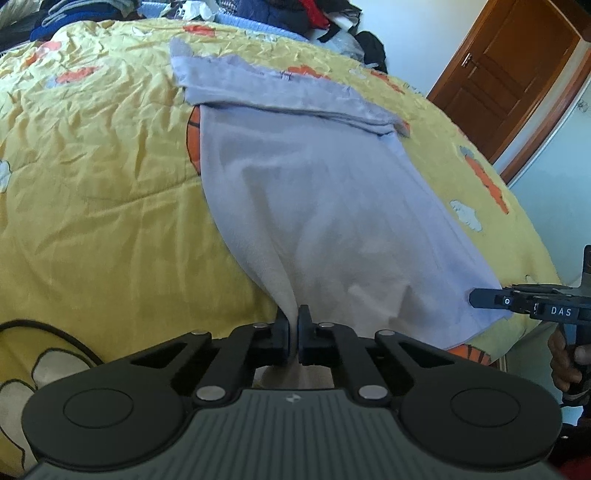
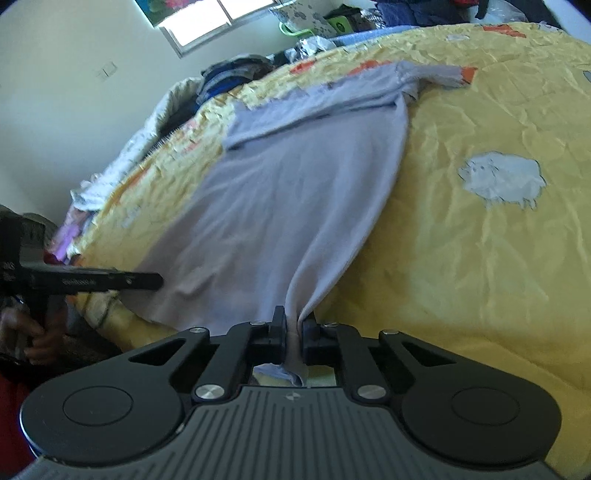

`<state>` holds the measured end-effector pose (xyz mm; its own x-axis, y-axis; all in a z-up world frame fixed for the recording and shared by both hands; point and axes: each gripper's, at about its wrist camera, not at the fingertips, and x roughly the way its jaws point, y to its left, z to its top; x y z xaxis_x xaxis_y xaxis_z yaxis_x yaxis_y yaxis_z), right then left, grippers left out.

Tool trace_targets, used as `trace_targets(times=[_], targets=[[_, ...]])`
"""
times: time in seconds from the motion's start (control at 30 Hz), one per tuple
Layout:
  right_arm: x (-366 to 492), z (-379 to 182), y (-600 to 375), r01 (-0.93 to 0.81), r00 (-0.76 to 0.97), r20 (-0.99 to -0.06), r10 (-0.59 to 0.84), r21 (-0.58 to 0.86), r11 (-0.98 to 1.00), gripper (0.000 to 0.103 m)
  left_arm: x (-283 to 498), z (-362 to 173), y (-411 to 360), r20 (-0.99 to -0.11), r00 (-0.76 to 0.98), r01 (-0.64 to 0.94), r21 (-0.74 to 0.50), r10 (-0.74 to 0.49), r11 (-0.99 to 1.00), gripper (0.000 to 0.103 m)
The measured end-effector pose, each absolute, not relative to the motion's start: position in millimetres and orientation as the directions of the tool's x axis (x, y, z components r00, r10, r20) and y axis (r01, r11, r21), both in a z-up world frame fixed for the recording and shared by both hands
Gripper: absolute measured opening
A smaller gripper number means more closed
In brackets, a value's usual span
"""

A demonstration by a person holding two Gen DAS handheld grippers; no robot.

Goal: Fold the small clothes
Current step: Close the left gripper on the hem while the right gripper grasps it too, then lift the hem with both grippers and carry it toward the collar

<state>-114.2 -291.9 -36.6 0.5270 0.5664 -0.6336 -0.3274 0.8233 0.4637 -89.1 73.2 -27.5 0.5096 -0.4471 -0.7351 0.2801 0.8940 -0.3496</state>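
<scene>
Grey garment (image 1: 314, 192) lies spread flat on the bed's yellow quilt (image 1: 92, 184), sleeves folded across its far end, near hem at the quilt's near edge.

Left hand-held gripper (image 1: 293, 334): jaws closed tight on one near corner of the garment, cloth bunched up between the pads. Right hand-held gripper (image 2: 294, 338): same story on the other near corner, pinched shut with a fold of fabric hanging out behind the pads. Both corners lifted slightly off the quilt; the rest of the garment is resting on it.

Each gripper shows at the edge of the other's view, beside the garment's hem, with a hand (image 2: 33, 332) on the grip.

Around the garment: quilt is wrinkled, with orange and pale cloud-shaped patches (image 2: 502, 179). Clothes pile (image 1: 288, 14) heaped along the far side of the bed, beyond the garment, not touching it. Brown wooden door (image 1: 517, 74) past the bed to the right of the garment in the left wrist view; window (image 2: 218, 18) beyond the bed in the right wrist view.

Nothing lies on the garment.
</scene>
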Motion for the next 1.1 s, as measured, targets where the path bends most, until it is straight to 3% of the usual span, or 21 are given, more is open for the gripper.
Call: trace_targets(times=[0.33, 0.63, 1.1], targets=[[-94, -6, -301, -0.362, 0.580, -0.493, 0.648, 0.557, 0.748, 0.011, -82, -2, 72, -0.674, 0.564, 0.309, -0.363, -0.477, 0.879, 0.004], [-73, 9, -298, -0.362, 0.642, -0.446, 0.623, 0.540, 0.760, 0.011, -70, 20, 67, -0.624, 0.649, 0.306, -0.310, -0.436, 0.900, 0.004], [-31, 29, -309, -0.290, 0.760, -0.362, 0.540, 0.555, 0.780, 0.012, -23, 44, 90, -0.525, 0.735, 0.211, -0.424, -0.429, 0.880, 0.004]])
